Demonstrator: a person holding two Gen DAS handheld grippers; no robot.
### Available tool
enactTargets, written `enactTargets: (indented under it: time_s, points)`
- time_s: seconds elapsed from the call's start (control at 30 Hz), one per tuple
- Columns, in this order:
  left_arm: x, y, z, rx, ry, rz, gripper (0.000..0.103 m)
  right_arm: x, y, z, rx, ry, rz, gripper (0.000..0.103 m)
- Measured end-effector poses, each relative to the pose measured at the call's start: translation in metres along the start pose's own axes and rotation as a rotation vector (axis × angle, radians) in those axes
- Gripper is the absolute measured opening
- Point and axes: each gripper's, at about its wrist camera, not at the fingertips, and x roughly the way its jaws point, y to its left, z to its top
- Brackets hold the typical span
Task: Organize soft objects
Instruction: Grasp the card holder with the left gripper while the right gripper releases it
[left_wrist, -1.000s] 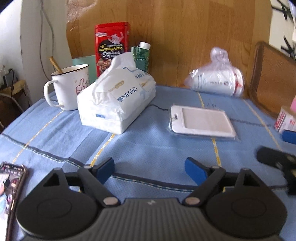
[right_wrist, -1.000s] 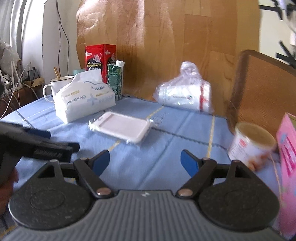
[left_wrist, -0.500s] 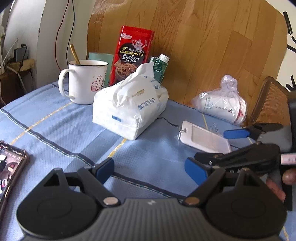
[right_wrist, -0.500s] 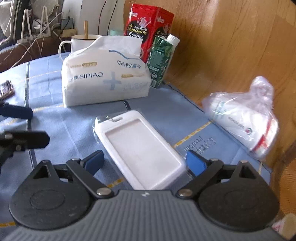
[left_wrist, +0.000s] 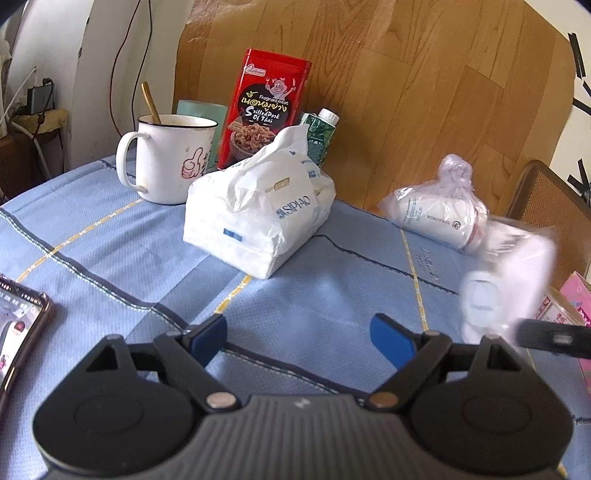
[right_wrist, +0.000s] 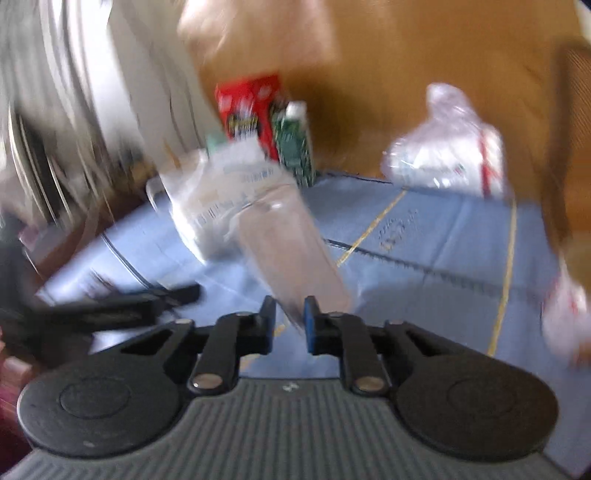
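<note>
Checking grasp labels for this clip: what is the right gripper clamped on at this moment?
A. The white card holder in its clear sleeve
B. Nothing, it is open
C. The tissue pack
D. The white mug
A: the right gripper is pinched on the card holder, lifted off the tablecloth.

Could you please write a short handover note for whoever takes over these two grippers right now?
Right tongs: shut on the white card holder in its plastic sleeve, lifted off the blue tablecloth; the view is blurred by motion.
Left tongs: open, empty, low over the cloth in front of the tissue pack.
Tissue pack lies by the white mug; the bagged white roll lies near the wooden wall.
Done: card holder picked up.
Left: set it down; tissue pack and bagged roll probably remain to be sorted.
</note>
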Motion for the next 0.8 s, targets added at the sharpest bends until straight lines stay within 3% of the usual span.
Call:
enactTargets:
  time_s: [0.2, 0.27, 0.37, 0.4, 0.43, 0.5, 0.57, 0.7, 0.8]
  points:
    - [0.000, -0.002, 0.000, 0.016, 0.009, -0.018, 0.090, -0.057, -0.027, -0.040, 0.297, -0.053, 0.187, 0.011]
    - [0.000, -0.005, 0.000, 0.032, 0.024, -0.026, 0.090, -0.068, -0.030, -0.050, 0.288, -0.055, 0.108, 0.011]
    - [-0.003, -0.014, -0.003, 0.059, 0.039, -0.031, 0.090, -0.078, -0.026, -0.063, 0.192, -0.076, -0.194, 0.016]
    - [-0.007, -0.018, -0.005, 0.057, 0.049, -0.058, 0.090, -0.081, -0.023, -0.067, 0.155, -0.088, -0.253, 0.018]
    - [-0.010, -0.022, -0.007, 0.054, 0.062, -0.087, 0.090, -0.084, -0.020, -0.071, 0.139, -0.096, -0.259, 0.021]
    - [-0.016, -0.036, -0.011, 0.068, 0.101, -0.147, 0.089, -0.089, -0.013, -0.077, 0.139, -0.110, -0.205, 0.049]
    - [-0.024, -0.054, -0.014, 0.111, 0.133, -0.198, 0.088, -0.090, 0.000, -0.082, 0.102, -0.118, -0.169, 0.062]
    - [-0.031, -0.085, -0.022, 0.151, 0.236, -0.311, 0.086, -0.072, 0.027, -0.091, -0.072, -0.086, -0.176, 0.081]
    - [-0.027, -0.102, -0.029, 0.162, 0.310, -0.355, 0.084, -0.065, 0.032, -0.099, -0.150, -0.053, -0.174, 0.085]
